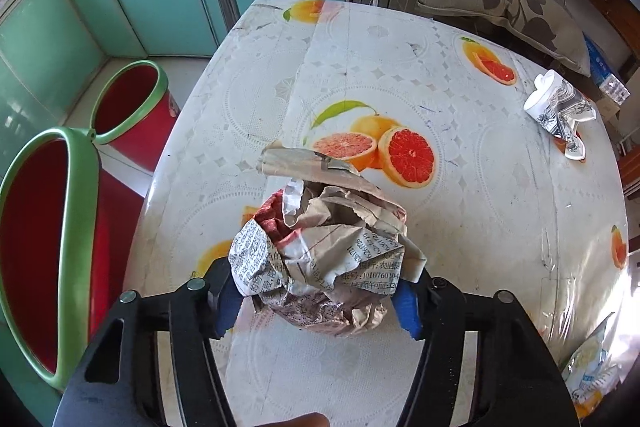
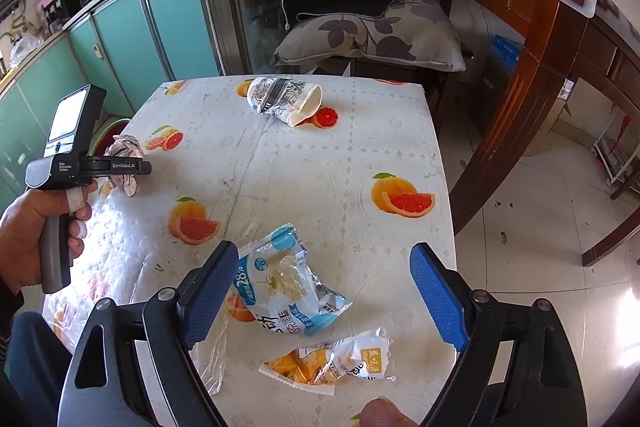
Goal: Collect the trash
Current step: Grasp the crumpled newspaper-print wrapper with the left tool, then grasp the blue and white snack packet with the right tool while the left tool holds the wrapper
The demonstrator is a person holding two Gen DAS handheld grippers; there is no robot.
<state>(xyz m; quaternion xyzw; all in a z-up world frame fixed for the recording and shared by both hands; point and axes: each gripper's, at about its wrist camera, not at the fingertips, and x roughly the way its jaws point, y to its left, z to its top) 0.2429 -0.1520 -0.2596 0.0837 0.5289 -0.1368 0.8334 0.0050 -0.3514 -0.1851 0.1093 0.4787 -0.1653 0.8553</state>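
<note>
My left gripper (image 1: 320,303) is shut on a crumpled ball of printed paper (image 1: 324,251), its blue pads pressed on both sides, near the table's left edge. The ball also shows in the right wrist view (image 2: 126,163), held in the left gripper. My right gripper (image 2: 320,291) is open and empty above a blue-and-white snack wrapper (image 2: 288,283). An orange-and-white wrapper (image 2: 336,359) lies nearer the front edge. A crushed paper cup (image 2: 284,101) lies at the far side; it also shows in the left wrist view (image 1: 560,111).
Two red bins with green rims stand on the floor left of the table: one near (image 1: 36,243), one farther (image 1: 132,103). The table (image 1: 460,207) has a fruit-print cover. A cushioned chair (image 2: 372,35) stands behind, a wooden table (image 2: 540,27) to the right.
</note>
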